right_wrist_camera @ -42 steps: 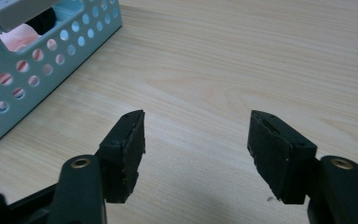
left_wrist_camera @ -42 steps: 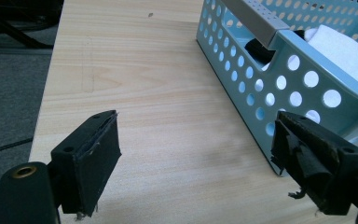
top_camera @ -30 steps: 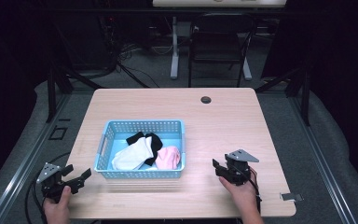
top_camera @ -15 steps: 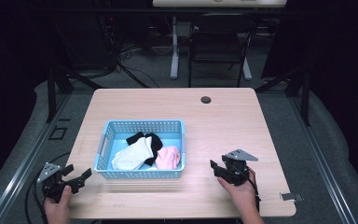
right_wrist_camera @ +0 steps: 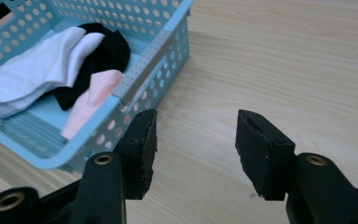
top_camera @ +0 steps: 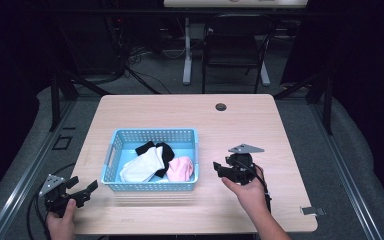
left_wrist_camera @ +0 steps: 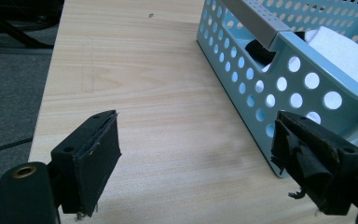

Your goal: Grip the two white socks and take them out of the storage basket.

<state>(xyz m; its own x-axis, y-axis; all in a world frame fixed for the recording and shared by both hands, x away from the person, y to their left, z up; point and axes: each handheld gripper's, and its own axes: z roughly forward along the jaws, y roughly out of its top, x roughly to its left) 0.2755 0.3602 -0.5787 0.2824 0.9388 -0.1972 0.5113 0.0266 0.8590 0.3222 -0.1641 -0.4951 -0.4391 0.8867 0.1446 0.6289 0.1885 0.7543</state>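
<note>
A light blue perforated basket (top_camera: 152, 135) sits left of centre on the wooden table. Inside it lie a white sock (top_camera: 141, 166), a black sock (top_camera: 162, 150) and a pink sock (top_camera: 181, 168). My left gripper (top_camera: 82, 189) is open at the table's front left corner, just left of the basket's near corner (left_wrist_camera: 279, 84). To the basket's right, my right gripper (top_camera: 220, 169) is open with nothing between its jaws. The right gripper view has the basket wall (right_wrist_camera: 163, 42) close by, with the white sock (right_wrist_camera: 42, 65), black sock (right_wrist_camera: 107, 53) and pink sock (right_wrist_camera: 91, 100) inside.
A round black grommet (top_camera: 221, 106) sits in the table's far edge. A small metal clip (top_camera: 312, 210) lies at the front right corner. Beyond the table stand a chair (top_camera: 235, 45) and cables on the grey floor. Bare table top (top_camera: 245, 125) lies right of the basket.
My right gripper has moved a little left toward the basket. The left gripper has barely shifted.
</note>
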